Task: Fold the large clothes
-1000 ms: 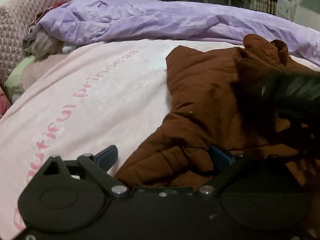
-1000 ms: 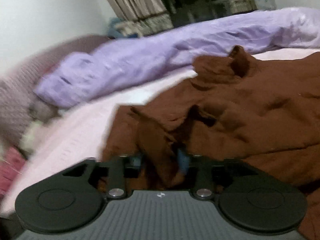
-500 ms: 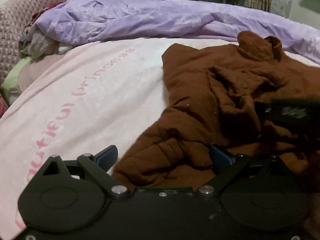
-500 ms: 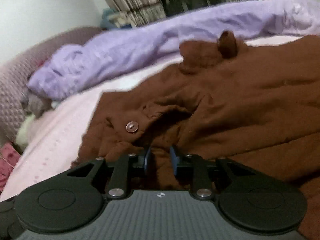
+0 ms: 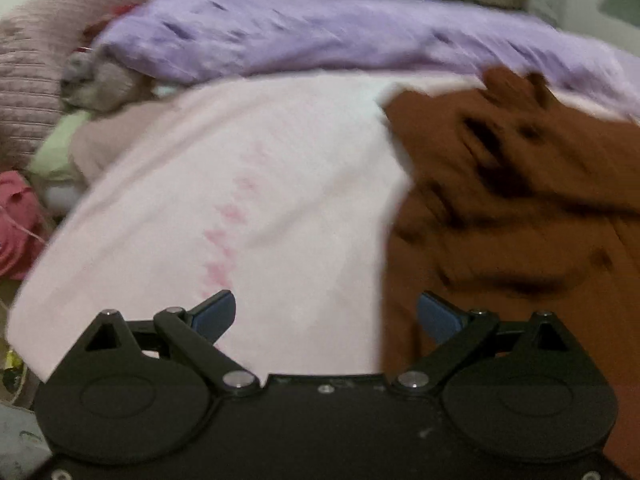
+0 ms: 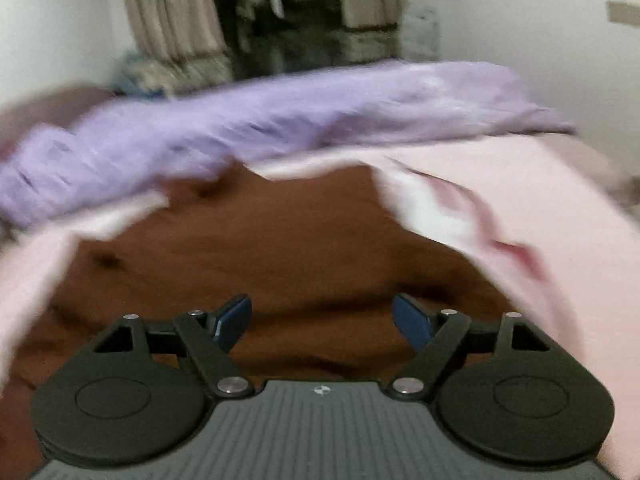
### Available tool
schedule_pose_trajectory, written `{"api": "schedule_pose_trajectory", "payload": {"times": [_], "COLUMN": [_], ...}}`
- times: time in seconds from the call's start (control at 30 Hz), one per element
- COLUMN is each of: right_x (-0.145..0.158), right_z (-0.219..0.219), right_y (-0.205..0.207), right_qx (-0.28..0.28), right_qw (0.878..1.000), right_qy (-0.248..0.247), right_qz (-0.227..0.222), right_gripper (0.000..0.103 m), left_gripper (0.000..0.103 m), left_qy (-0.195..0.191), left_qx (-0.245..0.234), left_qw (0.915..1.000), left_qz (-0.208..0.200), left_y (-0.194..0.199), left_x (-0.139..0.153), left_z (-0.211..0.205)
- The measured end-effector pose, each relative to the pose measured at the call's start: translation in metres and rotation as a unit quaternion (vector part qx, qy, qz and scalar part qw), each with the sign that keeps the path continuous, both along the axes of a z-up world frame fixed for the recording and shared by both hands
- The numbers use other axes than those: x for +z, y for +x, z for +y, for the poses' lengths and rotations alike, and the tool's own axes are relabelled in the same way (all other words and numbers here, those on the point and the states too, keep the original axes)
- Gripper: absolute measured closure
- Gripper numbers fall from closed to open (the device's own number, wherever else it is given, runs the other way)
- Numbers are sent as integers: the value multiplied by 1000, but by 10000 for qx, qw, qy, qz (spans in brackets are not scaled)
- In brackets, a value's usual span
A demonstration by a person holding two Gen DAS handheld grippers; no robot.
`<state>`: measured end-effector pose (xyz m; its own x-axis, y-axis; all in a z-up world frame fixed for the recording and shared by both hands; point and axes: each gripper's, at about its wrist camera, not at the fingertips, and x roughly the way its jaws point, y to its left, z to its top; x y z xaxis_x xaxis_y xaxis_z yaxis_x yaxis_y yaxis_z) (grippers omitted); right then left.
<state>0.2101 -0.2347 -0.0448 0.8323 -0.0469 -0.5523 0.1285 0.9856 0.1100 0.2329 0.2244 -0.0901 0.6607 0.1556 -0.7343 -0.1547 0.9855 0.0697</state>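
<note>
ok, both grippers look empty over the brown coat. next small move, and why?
Probably bring the right gripper down onto a coat edge and close. Its jaws are opening with nothing between them, and the left gripper is open over the pink sheet beside the coat's near edge. The coat lies rumpled, unfolded. Blur hides which edge is best.

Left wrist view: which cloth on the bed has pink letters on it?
The pale pink bedsheet. The lilac quilt and brown padded jacket are plain.
</note>
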Motion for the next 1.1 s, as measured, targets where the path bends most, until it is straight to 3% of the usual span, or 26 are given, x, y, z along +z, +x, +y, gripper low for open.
{"api": "schedule_pose_trajectory", "payload": {"times": [0.17, 0.37, 0.43, 0.47, 0.5, 0.53, 0.57, 0.6, 0.63, 0.73, 0.8, 0.87, 0.93, 1.0, 1.03, 1.07, 1.1], "right_x": [-31, -63, -68, -69, -69, -68, -67, -62, -54, -24, -8, -8, -30, -66, -75, -76, -75], "right_z": [-46, -73, -74, -74, -74, -75, -76, -76, -76, -74, -69, -65, -59, -54, -48, -41, -31], "right_y": [-17, -21, -16, -14, -11, -11, -15, -19, -25, -45, -59, -65, -60, -44, -46, -47, -43], "right_qx": [-845, -836, -768, -791, -774, -816, -931, -1063, -1154, -1005, -955, -996, -1200, -1361, -1444, -1534, -1598], "right_qw": [9926, 9928, 9937, 9937, 9943, 9945, 9939, 9928, 9922, 9935, 9937, 9934, 9916, 9876, 9882, 9872, 9841], "right_qy": [-637, -183, -18, 46, 98, 116, 123, 155, 218, 514, 521, 532, 464, 338, 149, -158, -587], "right_qz": [594, 841, 814, 790, 729, 651, 577, 534, 429, -129, -278, -216, 113, 708, 479, 409, 507], "right_gripper": [9, 1, 0, 0, 18, 30, 57, 99, 96, 97, 97, 97, 97, 93, 87, 74, 66], "left_gripper": [1, 0, 4, 18, 31, 67, 89, 90, 92, 91, 90, 89, 88, 79, 65, 46, 37], "left_qy": [-305, -694, -735, -748, -756, -742, -754, -734, -650, -556, -484, -320, -304, -458, -294, -133, 19], "left_qx": [-375, 121, 146, 135, 105, 96, 163, 178, 209, 129, 153, 302, 479, 612, 666, 738, 830], "left_qw": [9968, 9968, 9967, 9968, 9969, 9972, 9970, 9971, 9975, 9952, 9946, 9964, 9981, 9969, 9973, 9972, 9965], "left_qz": [634, 379, 310, 258, 188, 86, 24, -28, -172, -798, -901, -720, -253, 158, -108, -72, -66], "left_y": [1, 3, 6, 6, 4, 4, 3, 4, 3, -6, -9, -7, 2, 10, 5, 5, 5], "left_x": [-37, -41, -41, -40, -38, -33, -25, -16, -5, 37, 51, 42, 10, -25, -27, -24, -19], "left_z": [-36, -31, -34, -36, -38, -42, -43, -44, -44, -38, -33, -28, -21, -15, -18, -21, -23]}}
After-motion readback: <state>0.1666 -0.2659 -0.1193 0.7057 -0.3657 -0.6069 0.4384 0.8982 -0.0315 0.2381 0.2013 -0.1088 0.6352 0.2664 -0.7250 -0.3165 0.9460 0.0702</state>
